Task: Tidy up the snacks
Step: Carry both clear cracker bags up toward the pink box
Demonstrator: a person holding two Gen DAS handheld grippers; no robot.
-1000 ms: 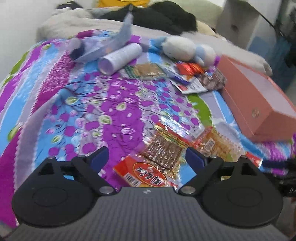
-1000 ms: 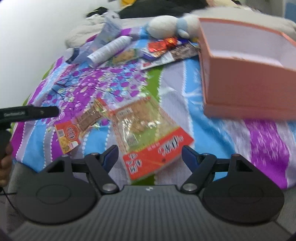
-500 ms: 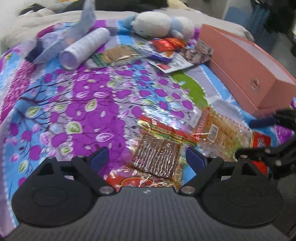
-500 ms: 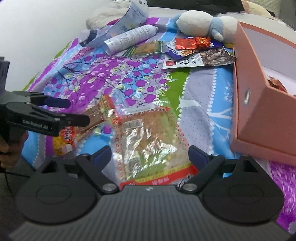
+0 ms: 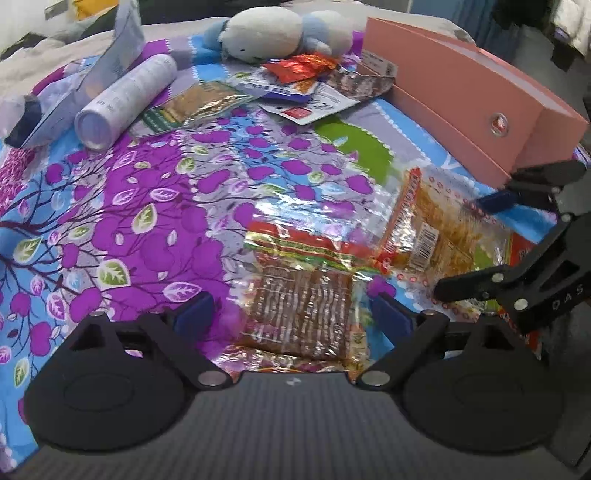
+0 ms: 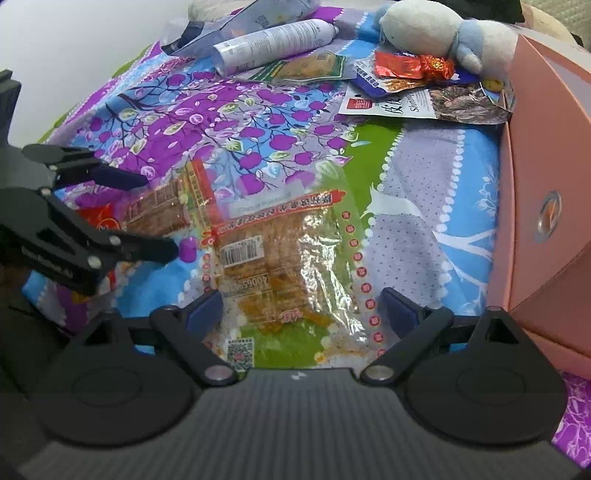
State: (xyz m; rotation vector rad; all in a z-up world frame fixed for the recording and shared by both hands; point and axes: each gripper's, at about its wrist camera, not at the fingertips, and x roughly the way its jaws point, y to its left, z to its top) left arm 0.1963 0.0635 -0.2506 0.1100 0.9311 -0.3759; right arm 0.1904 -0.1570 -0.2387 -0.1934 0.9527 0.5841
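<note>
L gripper (image 5: 291, 310) jaws wide, angled down, R gripper (image 6: 302, 306) jaws wide, angled down

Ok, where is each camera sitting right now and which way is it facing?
Left wrist view: on the left gripper, angled down at the bedspread; its open fingers straddle the brown snack pack; the right gripper shows at right.
Right wrist view: on the right gripper, angled down over the clear cracker pack, jaws open, touching nothing; the left gripper shows at left.
Shared: both snack packs, the pink box, the plush toy.
</note>
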